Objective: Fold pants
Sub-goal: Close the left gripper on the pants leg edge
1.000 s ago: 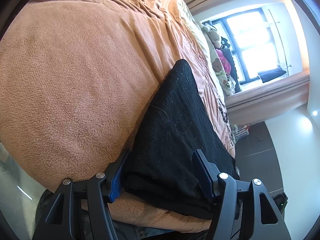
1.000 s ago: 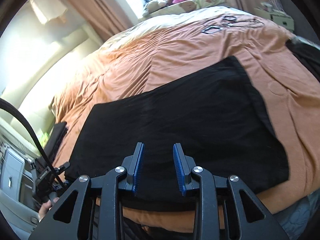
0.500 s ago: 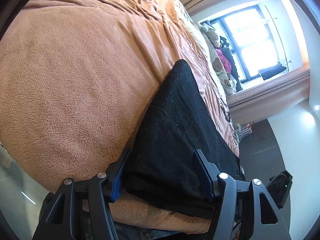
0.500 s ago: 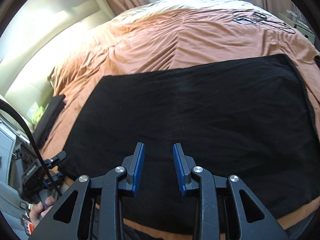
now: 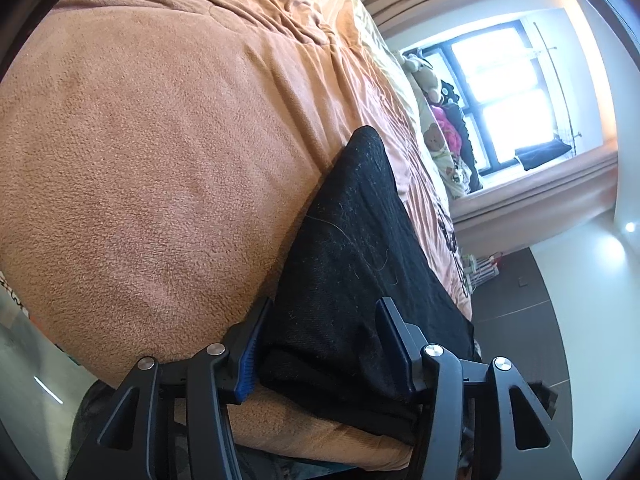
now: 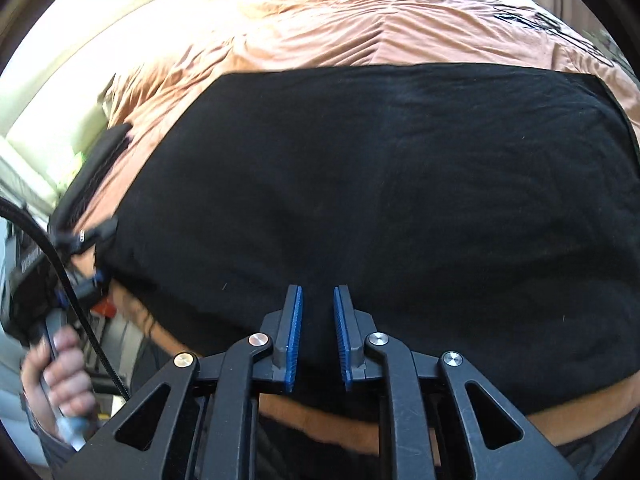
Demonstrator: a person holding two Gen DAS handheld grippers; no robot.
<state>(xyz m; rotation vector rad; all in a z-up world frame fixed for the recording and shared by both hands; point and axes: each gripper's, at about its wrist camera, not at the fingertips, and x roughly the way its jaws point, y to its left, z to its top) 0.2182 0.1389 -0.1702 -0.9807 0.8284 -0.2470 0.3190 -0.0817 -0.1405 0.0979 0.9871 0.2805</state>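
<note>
The left gripper straddles the near corner of the folded black pants, jaws just closing, pads not clearly pressing; the right gripper, narrowing, hovers unclenched over them. Beyond, on the orange blanket, black lettering is unreadable; soft toys crowd the window.

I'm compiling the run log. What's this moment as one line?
phase: grasp near edge | left tool: closing around black pants corner | right tool: closing over near edge, narrow gap | surface: orange blanket

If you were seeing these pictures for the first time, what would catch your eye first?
A large black folded pair of pants fills the middle of the right wrist view, spread flat on a rust-orange fleece blanket. In the left wrist view, a bright window glares at the upper right, beyond the bed.
</note>
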